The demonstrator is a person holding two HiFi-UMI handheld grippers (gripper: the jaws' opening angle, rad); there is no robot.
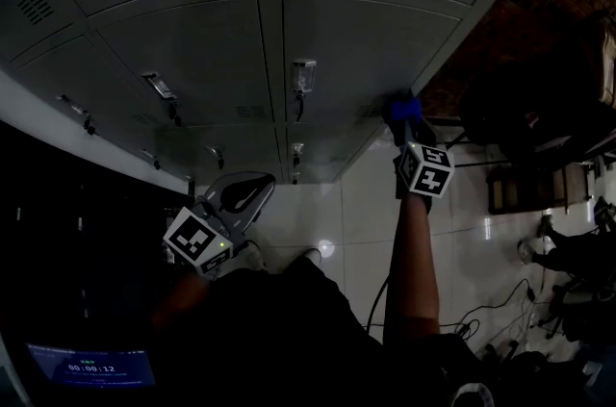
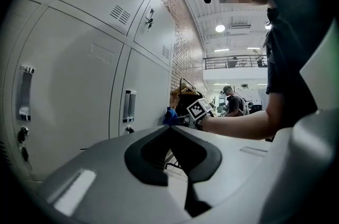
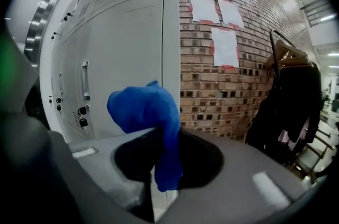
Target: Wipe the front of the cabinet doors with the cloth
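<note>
Within right hand-held gripper (image 3: pixel 165 135), blue cloth (image 3: pixel 142 106)

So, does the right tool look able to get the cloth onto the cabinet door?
Probably yes. The right tool, shut on the blue cloth, is up by the end cabinet door, near its outer edge, with nothing between them. Whether the cloth touches the door, I cannot tell.

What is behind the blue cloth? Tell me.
Behind the blue cloth stands a grey cabinet door, with a brick wall beside it. The door patch directly behind the cloth is covered.
</note>
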